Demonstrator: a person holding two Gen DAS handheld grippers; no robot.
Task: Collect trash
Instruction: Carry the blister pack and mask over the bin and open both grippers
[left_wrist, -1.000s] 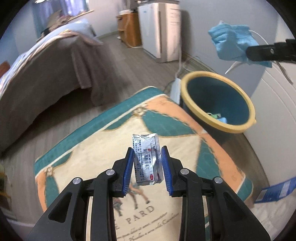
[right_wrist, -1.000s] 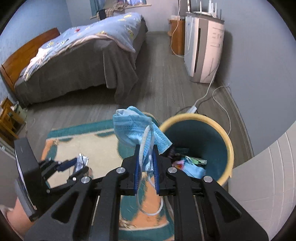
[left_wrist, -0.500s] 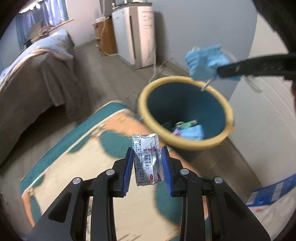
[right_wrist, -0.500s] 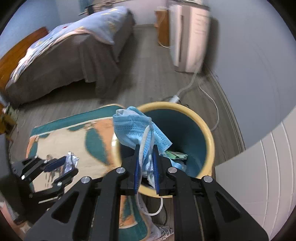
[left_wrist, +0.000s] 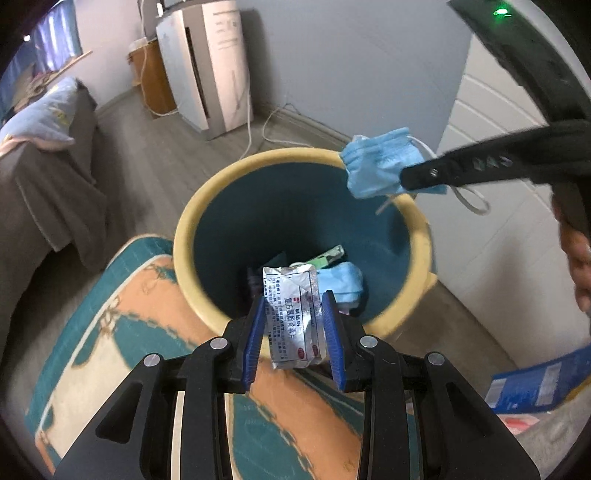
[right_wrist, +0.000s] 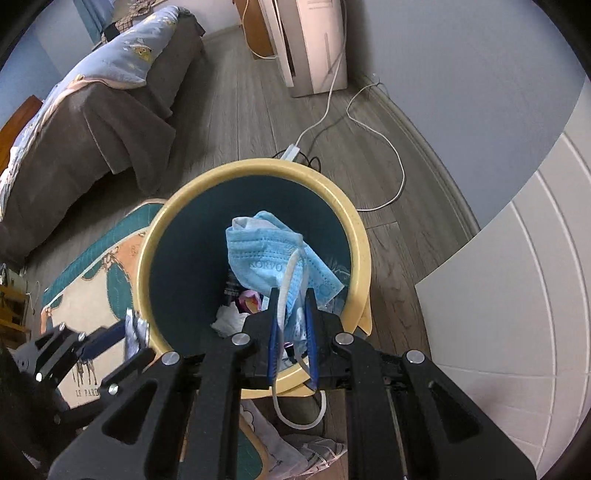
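My left gripper (left_wrist: 293, 306) is shut on a silver foil pill packet (left_wrist: 293, 314) and holds it over the near rim of the yellow bin with a teal inside (left_wrist: 207, 206). My right gripper (right_wrist: 291, 299) is shut on a crumpled blue face mask (right_wrist: 266, 258) and holds it above the bin's opening (right_wrist: 255, 170). In the left wrist view the mask (left_wrist: 380, 166) hangs over the bin's far right rim. Trash lies at the bin's bottom, including another blue mask (left_wrist: 340, 280). The left gripper with the packet (right_wrist: 131, 328) shows at the lower left of the right wrist view.
A patterned teal and orange rug (left_wrist: 122, 332) lies left of the bin. A bed (right_wrist: 92, 96) stands beyond it. A white appliance (left_wrist: 210, 62) and cables (right_wrist: 369, 147) are by the far wall. A white panelled surface (right_wrist: 517, 277) is right of the bin. A blue box (left_wrist: 535, 380) lies on the floor.
Both grippers have moved toward the bin. The packet is now over its near rim and the mask is over its opening. Both grips are unchanged.
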